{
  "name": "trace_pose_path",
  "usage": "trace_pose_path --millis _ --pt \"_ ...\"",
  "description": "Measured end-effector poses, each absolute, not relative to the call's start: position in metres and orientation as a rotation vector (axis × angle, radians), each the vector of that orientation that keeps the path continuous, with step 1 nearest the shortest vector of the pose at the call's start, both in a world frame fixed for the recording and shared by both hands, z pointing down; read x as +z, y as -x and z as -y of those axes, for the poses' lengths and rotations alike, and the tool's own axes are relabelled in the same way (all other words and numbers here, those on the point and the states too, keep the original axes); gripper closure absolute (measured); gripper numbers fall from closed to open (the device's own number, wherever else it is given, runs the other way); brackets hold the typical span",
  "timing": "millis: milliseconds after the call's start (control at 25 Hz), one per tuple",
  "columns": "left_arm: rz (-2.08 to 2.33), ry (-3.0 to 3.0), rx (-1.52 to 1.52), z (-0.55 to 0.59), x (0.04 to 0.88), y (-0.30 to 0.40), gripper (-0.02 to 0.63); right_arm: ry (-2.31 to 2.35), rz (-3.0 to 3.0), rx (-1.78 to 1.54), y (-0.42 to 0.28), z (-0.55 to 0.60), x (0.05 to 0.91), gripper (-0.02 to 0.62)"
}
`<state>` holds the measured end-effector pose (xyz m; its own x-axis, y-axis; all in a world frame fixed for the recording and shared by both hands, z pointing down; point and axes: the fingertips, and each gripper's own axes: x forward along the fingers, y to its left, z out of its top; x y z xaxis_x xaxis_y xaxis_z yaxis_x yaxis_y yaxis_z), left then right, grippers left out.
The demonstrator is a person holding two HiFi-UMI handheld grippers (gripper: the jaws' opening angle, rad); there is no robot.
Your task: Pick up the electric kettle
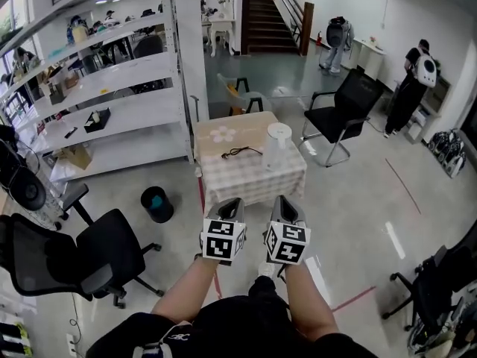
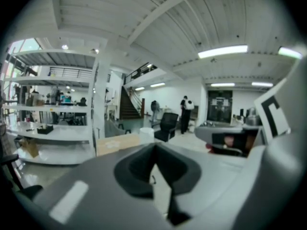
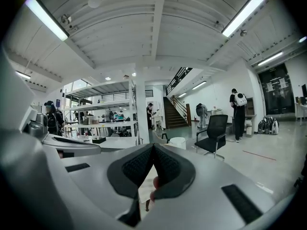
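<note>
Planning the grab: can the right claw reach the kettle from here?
Probably not yet: the right claw is shut and short of the table, with floor between. Nothing blocks the kettle; only a cable lies beside it.

Head camera sits above my forearms, aimed steeply down and forward: left gripper (image 1: 229, 202) and right gripper (image 1: 285, 200) close below, table (image 1: 216, 151) farther out. Each gripper camera rides just behind its own jaws, facing nearly level across the room. All three views share the electric kettle (image 1: 278, 146), black chair (image 1: 344, 110) and staircase (image 1: 264, 21).
</note>
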<state>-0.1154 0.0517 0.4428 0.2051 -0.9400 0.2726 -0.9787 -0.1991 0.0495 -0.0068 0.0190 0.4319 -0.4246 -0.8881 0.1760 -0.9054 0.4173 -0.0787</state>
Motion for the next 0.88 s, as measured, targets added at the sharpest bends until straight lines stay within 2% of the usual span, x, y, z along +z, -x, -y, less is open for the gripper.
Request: trace_pose_path --millis 720,880 --pt "1.858 -2.217 0.278 0.174 0.437 0.088 0.607 -1.599 2.542 0.306 -0.031 0.211 0.431 0.604" --pt "1.879 -2.195 0.298 0.218 0.437 0.084 0.607 -1.58 2.538 0.218 -0.032 0.253 0.429 0.604"
